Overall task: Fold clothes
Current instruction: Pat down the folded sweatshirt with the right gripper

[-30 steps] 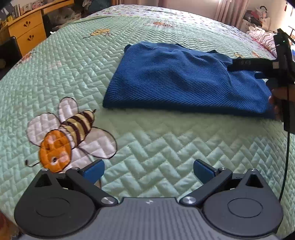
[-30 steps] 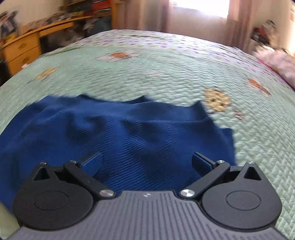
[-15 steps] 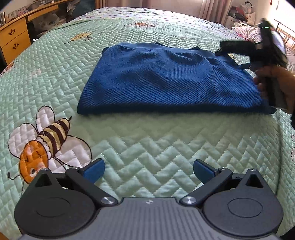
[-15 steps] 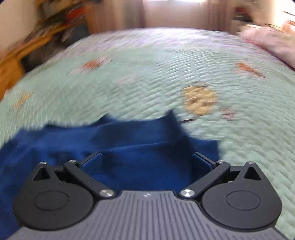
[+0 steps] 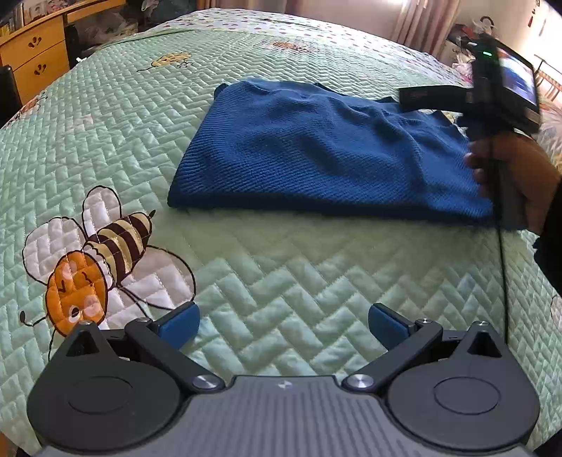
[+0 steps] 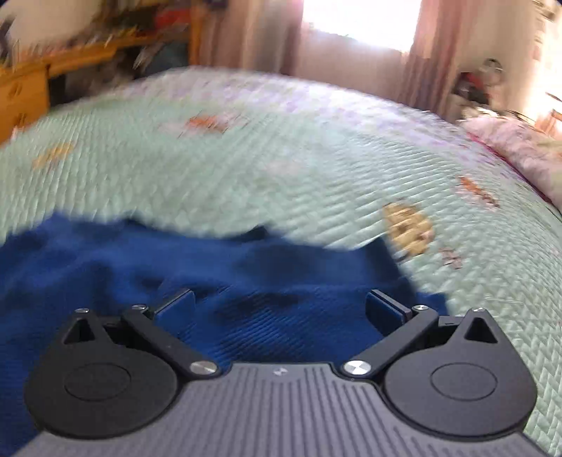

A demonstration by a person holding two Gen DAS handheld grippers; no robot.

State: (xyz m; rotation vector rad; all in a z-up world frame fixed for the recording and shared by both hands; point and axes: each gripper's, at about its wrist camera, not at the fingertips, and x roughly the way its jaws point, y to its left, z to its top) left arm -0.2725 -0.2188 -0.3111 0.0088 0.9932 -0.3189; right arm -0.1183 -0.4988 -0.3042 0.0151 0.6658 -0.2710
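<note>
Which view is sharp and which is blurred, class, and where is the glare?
Left wrist view: sharp, the blue garment and bee quilt crisp, edges bent by the fisheye. Right wrist view: motion-blurred throughout, window blown out white; only the right tool stays sharp.

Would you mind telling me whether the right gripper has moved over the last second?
Yes. In the left wrist view the right gripper has lifted off the blue garment, now above its far-right corner.

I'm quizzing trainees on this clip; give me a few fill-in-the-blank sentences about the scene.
1. The folded garment is coloured ____.
2. The insect stitched on the quilt beside the left gripper is a ____.
3. Both the left gripper and the right gripper have jaws that are ____.

Missing words: blue; bee; open
</note>
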